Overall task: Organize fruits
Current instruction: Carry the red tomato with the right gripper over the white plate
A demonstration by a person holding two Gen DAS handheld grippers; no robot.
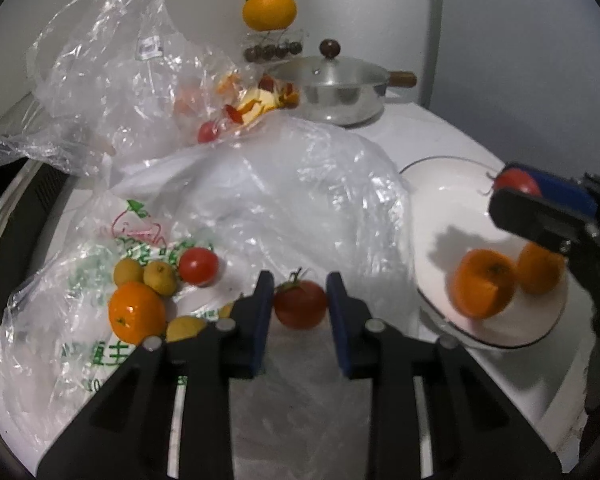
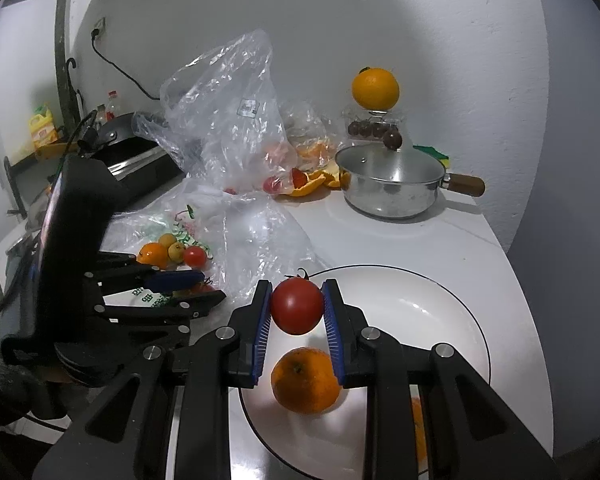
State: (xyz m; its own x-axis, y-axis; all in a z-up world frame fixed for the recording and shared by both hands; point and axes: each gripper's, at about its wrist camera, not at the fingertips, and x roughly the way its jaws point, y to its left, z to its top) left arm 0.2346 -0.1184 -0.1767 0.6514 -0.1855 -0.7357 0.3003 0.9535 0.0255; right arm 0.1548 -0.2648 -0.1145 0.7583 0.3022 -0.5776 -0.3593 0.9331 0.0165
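Over the white plate (image 2: 452,292), the right gripper (image 2: 296,312) pinches a red tomato (image 2: 297,307) — release comes next — while the left gripper (image 1: 300,300), jaws spread, straddles a second tomato (image 1: 300,309) on the plastic bag (image 1: 284,200).

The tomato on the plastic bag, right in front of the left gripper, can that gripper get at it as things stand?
Probably yes. The left gripper is open, and the tomato already sits between its fingers on the plastic bag with nothing over it. The nearest fruit lies off to one side.
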